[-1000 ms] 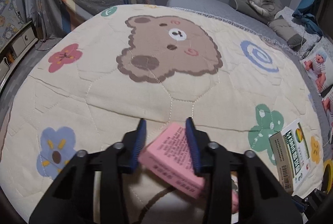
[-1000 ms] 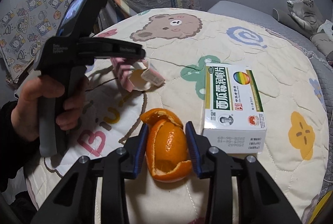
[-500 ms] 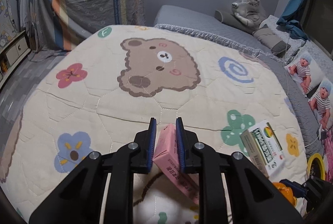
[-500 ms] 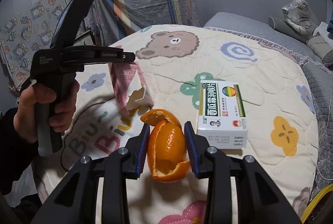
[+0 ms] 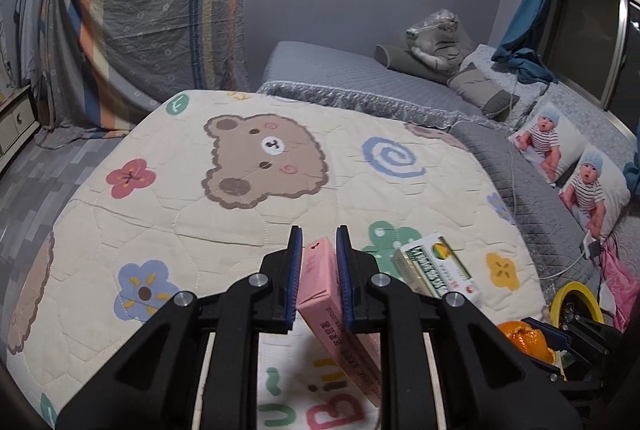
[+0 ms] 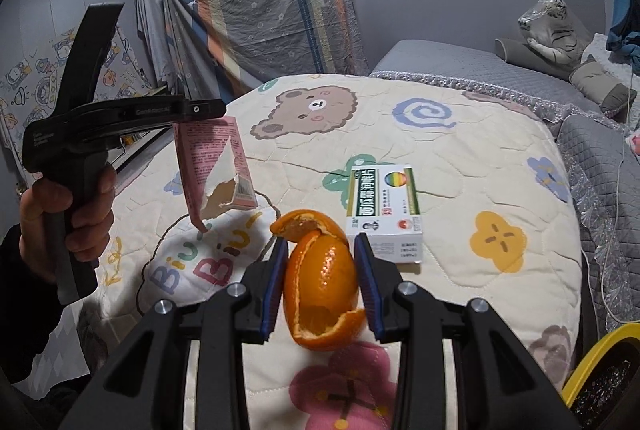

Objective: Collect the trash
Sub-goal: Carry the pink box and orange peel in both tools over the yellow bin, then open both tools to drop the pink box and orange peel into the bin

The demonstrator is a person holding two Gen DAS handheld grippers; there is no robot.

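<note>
My left gripper (image 5: 319, 236) is shut on a torn pink carton (image 5: 328, 294) and holds it in the air above the quilt; the carton hangs down from the gripper in the right wrist view (image 6: 212, 166). My right gripper (image 6: 321, 244) is shut on an orange peel (image 6: 322, 278), lifted off the quilt; the peel also shows at the lower right of the left wrist view (image 5: 524, 336). A white and green medicine box (image 6: 384, 212) lies flat on the quilt just beyond the peel; it also shows in the left wrist view (image 5: 436, 268).
A yellow-rimmed bin (image 6: 604, 378) stands off the quilt's right edge, also in the left wrist view (image 5: 574, 300). The cartoon quilt (image 5: 168, 202) covers a round surface. A grey bed (image 5: 360, 74) with pillows lies behind. Draped cloth (image 6: 260, 2) hangs at the back left.
Both grippers have risen with their loads. The left jaws have closed tight on the pink carton, which has turned edge-on and hangs down. The medicine box stays put.
</note>
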